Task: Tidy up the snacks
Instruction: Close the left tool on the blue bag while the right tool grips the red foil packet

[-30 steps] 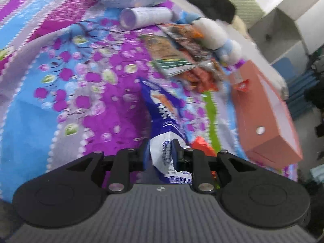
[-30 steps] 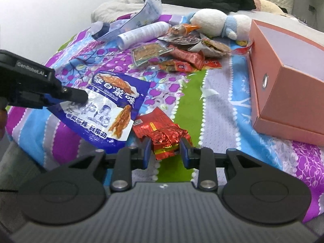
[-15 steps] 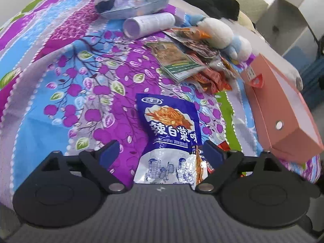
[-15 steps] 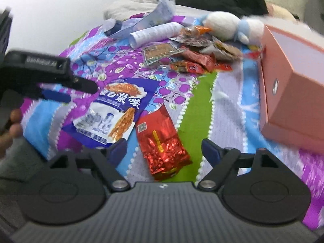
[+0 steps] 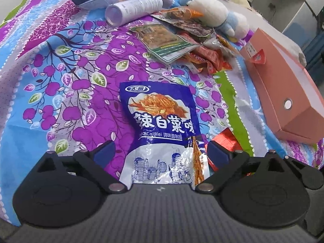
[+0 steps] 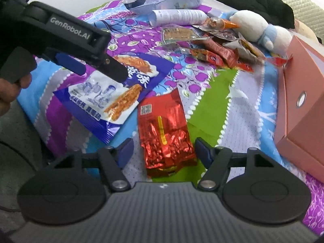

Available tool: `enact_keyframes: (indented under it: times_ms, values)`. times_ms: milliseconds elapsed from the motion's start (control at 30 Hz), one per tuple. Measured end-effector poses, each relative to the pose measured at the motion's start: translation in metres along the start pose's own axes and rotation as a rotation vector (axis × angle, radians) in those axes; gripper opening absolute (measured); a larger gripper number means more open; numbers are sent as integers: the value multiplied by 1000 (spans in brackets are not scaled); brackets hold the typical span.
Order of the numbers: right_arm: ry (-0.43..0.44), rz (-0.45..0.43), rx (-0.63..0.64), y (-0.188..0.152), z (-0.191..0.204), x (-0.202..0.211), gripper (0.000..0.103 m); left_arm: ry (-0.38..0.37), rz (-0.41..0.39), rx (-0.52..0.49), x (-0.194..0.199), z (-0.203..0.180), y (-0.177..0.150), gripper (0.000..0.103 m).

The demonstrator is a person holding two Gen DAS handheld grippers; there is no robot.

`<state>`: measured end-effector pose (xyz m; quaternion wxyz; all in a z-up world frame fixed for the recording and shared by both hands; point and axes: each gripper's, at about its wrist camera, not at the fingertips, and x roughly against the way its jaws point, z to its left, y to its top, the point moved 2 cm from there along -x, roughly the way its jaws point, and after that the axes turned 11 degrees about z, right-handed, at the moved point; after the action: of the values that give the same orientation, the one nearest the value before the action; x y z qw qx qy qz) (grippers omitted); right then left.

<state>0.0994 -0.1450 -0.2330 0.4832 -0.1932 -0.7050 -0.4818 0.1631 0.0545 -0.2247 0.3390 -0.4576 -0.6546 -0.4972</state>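
Left gripper [image 5: 159, 150] and right gripper [image 6: 163, 148] both gape wide, apparently holding nothing.

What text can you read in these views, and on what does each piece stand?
"辣白菜味": blue snack bag.
"调味面制品", after a partly hidden "...aiCaiWei": same bag.
"GenRobot.AI": body of the left gripper.
Too small or blurred: bag's top logo, red foil packet, white tube, green-labelled packet, pink box sticker.

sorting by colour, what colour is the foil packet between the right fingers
Shiny red foil packet with a yellow stripe, clearest in the right wrist view.
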Motion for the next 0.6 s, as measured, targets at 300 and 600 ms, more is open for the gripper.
enact_keyframes:
  times_ms: [300,600]
  values:
    - [-61,-15,-80,-3,-12,5,55,60,21,-51,-16,-13,9,99]
    - [-120,-29,-172,-4,-32,3,55,122,15,-111,-32,-28,13,99]
